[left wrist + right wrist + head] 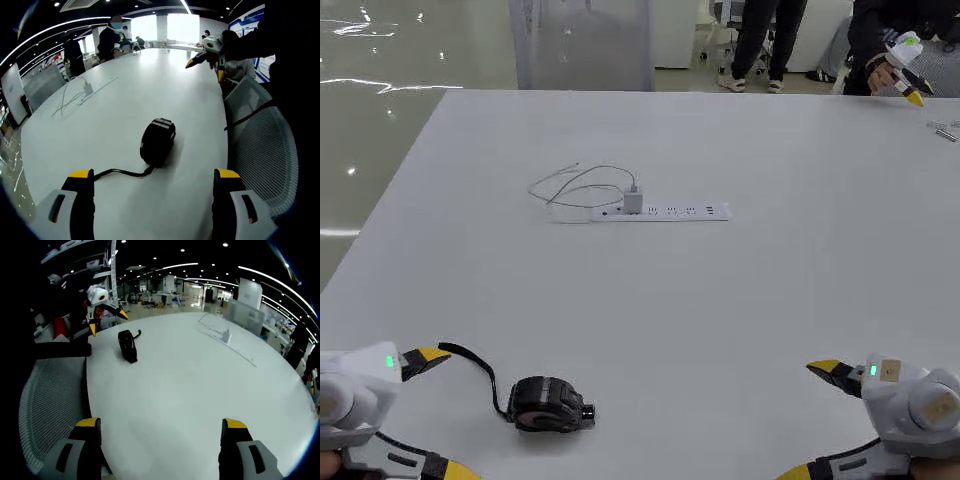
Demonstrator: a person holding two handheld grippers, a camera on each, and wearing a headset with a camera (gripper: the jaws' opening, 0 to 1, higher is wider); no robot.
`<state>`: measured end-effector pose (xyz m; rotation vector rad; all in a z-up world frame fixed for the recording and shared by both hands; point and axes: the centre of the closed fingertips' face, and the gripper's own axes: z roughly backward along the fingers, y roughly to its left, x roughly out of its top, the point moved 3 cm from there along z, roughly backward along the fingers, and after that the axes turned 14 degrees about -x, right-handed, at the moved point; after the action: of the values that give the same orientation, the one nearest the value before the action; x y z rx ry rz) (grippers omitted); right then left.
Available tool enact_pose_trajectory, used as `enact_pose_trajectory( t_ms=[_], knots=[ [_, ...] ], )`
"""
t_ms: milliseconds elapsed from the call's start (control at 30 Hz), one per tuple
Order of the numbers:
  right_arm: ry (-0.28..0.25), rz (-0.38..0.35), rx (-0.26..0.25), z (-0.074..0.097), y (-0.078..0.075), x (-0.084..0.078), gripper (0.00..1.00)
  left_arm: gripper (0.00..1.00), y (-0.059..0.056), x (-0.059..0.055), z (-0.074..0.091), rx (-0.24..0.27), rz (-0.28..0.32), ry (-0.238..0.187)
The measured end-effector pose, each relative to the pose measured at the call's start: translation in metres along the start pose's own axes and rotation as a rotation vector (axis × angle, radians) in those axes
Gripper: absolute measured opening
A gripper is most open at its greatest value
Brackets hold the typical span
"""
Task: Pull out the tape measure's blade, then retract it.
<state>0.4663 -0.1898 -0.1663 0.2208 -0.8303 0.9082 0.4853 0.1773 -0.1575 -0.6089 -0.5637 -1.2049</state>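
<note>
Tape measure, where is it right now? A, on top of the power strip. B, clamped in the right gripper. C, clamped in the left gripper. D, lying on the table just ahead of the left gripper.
D: the tape measure lies on the white table ahead of the left gripper, whose jaws stand wide apart.

1. Table (740, 300): smooth, matt white top
2. Tape measure (548, 403): black plastic-looking case with a dull sheen; its strap (485, 372) looks like black cloth
3. Left gripper (445, 410) and right gripper (808, 420): smooth white plastic shells
4. Floor (380, 60): glossy, mirroring lights
5. Chair (50, 390): grey open mesh
</note>
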Motion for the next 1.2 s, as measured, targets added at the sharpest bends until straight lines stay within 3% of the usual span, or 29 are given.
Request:
enact_pose_trajectory(
  t_ms=[233, 367, 433, 533, 633, 733, 967, 1133, 1200],
  knots=[
    [-0.018, 0.058, 0.059, -0.018, 0.008, 0.023, 0.99, 0.95, 0.005, 0.016, -0.021, -0.083, -0.095, 0.087],
    [-0.026, 0.077, 0.083, -0.027, 0.011, 0.032, 0.99, 0.95, 0.011, 0.021, -0.029, -0.113, -0.126, 0.115],
    [-0.032, 0.085, 0.097, -0.034, 0.014, 0.038, 0.99, 0.94, 0.016, 0.02, -0.036, -0.117, -0.152, 0.167],
    [-0.043, 0.093, 0.109, -0.046, 0.019, 0.046, 0.99, 0.91, 0.024, 0.011, -0.049, -0.119, -0.14, 0.218],
    [-0.046, 0.095, 0.119, -0.06, 0.024, 0.052, 0.99, 0.85, 0.027, 0.01, -0.061, -0.132, -0.142, 0.227],
    [-0.052, 0.094, 0.131, -0.071, 0.027, 0.059, 0.99, 0.85, 0.027, 0.014, -0.068, -0.153, -0.141, 0.216],
    [-0.051, 0.123, 0.176, -0.091, 0.041, 0.072, 0.98, 0.79, 0.023, 0.02, -0.079, -0.178, -0.157, 0.238],
    [-0.042, 0.144, 0.201, -0.107, 0.053, 0.078, 0.97, 0.63, 0.018, 0.019, -0.088, -0.206, -0.151, 0.271],
    [-0.04, 0.13, 0.234, -0.111, 0.062, 0.08, 0.99, 0.54, 0.017, 0.018, -0.091, -0.217, -0.148, 0.278]
  ],
)
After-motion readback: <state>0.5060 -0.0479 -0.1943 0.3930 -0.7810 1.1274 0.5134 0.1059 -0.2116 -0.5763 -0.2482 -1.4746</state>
